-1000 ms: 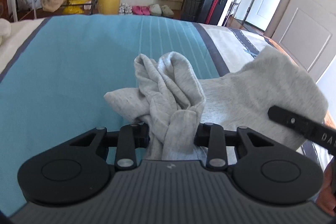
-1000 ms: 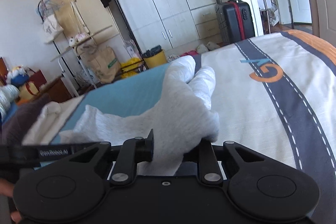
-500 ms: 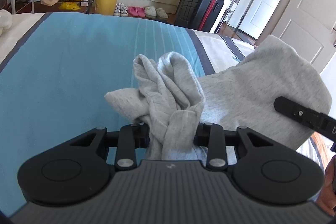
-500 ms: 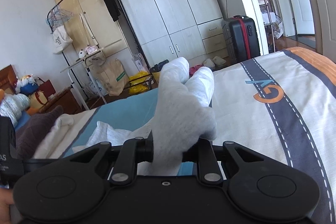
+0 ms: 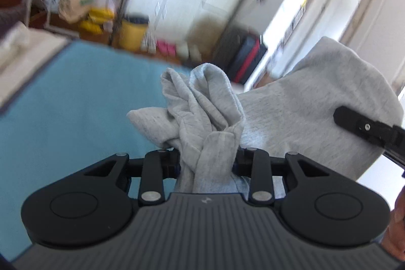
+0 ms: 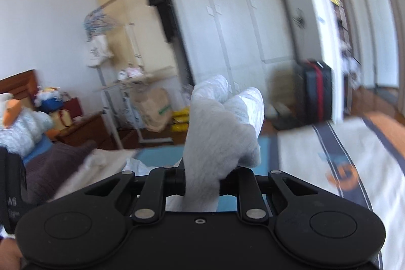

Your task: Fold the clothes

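Left hand-held gripper (image 5: 206, 158) is clamping a twisted bunch of the grey garment (image 5: 303, 118), and the right hand-held gripper (image 6: 202, 181) is pinching another soft, fleecy fold – both now tilting up higher than a second ago, lifting the knit off the bed (image 5: 63, 105), likely to shake it flat; blurred wardrobe (image 6: 240, 17) beyond.

A black suitcase (image 6: 316, 90) with a red stripe stands by the white wardrobe (image 6: 240, 17). A yellow bin (image 5: 133, 33) sits on the floor near pink slippers (image 5: 165, 47). A paper bag (image 6: 154, 109) leans beside a metal rack (image 6: 106, 82).
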Demonstrator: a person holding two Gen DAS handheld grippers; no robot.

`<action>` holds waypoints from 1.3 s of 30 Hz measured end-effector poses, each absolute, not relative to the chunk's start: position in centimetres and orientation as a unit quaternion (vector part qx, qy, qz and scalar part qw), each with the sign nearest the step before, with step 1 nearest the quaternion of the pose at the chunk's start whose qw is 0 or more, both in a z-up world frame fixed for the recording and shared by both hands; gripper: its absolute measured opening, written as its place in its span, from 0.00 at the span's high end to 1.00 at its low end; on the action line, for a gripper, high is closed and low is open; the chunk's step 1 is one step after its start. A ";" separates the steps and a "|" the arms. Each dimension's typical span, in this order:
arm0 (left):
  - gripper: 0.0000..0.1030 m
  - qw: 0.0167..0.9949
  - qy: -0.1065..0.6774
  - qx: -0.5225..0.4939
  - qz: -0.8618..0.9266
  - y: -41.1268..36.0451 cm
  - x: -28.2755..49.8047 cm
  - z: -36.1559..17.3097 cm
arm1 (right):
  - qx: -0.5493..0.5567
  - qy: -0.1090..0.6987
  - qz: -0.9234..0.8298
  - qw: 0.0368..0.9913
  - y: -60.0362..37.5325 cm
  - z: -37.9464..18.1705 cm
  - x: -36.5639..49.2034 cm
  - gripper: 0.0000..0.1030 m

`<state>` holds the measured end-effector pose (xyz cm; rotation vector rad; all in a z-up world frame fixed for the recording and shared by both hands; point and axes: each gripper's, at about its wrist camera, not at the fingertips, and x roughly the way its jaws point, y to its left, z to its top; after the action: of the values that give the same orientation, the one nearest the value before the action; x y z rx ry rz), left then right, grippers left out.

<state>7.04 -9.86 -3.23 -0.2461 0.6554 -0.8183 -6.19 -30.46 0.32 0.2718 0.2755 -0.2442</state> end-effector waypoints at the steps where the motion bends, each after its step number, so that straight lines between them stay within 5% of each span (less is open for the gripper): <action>1: 0.69 0.866 0.296 -0.128 -0.381 -8.6 7.3 -2.3 | 0.127 0.130 -0.106 0.978 -29.9 1.5 -5.3 0.79; 9: 0.69 0.935 0.190 -0.184 -0.237 3.4 9.3 2.8 | 0.085 0.106 0.040 0.990 -22.7 7.3 5.1 0.79; 17: 0.69 0.973 0.104 -0.198 -0.050 15.0 10.5 1.6 | 0.097 0.113 0.188 0.971 -12.5 6.3 18.7 0.79; 26: 0.69 0.960 0.155 -0.228 0.038 22.8 18.4 -1.6 | 0.130 0.118 0.327 0.929 -1.7 3.4 32.0 0.79; 31: 0.69 0.951 0.192 -0.233 0.070 24.3 23.9 -4.2 | 0.079 0.212 0.288 0.930 2.3 -0.3 40.3 0.79; 39: 0.69 0.951 0.163 -0.256 0.059 24.9 24.9 -7.2 | -0.016 0.262 0.257 0.930 3.4 -3.5 42.0 0.79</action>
<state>24.93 24.87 -7.24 -0.5212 0.3318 0.1193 41.95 3.44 -3.45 -0.0333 0.5373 0.5259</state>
